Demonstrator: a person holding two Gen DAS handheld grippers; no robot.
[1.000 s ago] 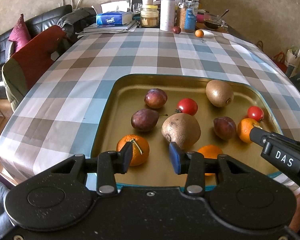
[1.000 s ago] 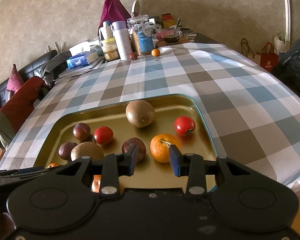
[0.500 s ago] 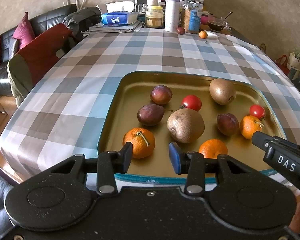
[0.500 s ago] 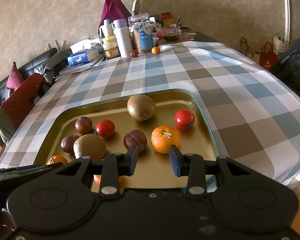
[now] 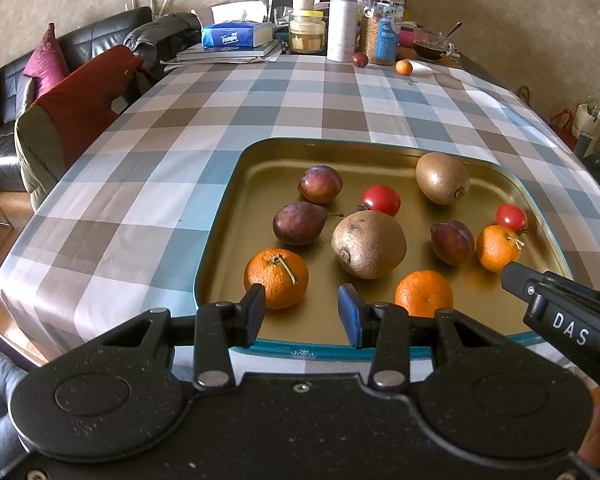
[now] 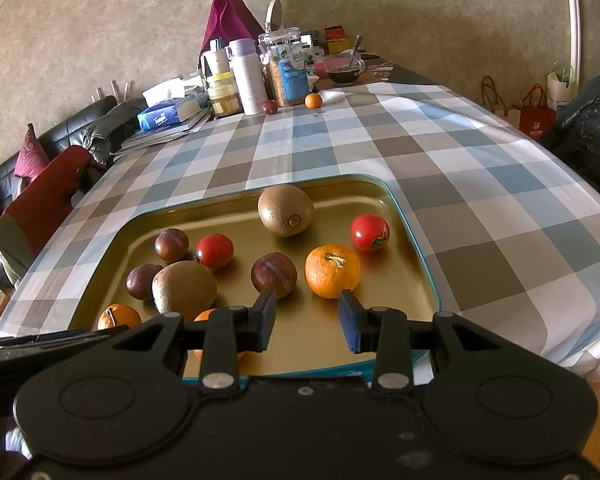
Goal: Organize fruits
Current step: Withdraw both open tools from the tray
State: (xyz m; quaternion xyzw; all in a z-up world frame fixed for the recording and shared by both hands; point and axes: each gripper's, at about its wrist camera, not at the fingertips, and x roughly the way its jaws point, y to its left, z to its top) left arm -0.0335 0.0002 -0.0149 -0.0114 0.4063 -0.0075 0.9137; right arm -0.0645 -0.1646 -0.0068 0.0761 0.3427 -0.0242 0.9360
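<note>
— Black plastic fills the near edge of both wrist views: the left tool (image 5: pixel 302 312) and the right tool (image 6: pixel 307 320) each hang with fingers parted and nothing between them.

— What changed over the last second?

— Both tools drew back and rose. The gold tray (image 5: pixel 236 184) sits smaller and lies further off in each view now. No fruit moved.

— So where do the fruits lie?

— Mixed in the tray. Nearest the left tool is a mandarin (image 5: pixel 276 278), then a second mandarin (image 5: pixel 424 294) and the big kiwi (image 5: pixel 368 244). Plums (image 5: pixel 299 223), tomatoes (image 5: pixel 381 199) and the far kiwi (image 5: pixel 442 178) lie scattered behind, kinds not grouped.

— And beyond the tray?

— Across the checked bench (image 5: pixel 300 112), a loose plum (image 5: pixel 359 59) and a small mandarin (image 5: pixel 403 67) rest beside the jars.

— Meaning?

— I judge the sorting open: retreating tools fit a pause either way.
</note>
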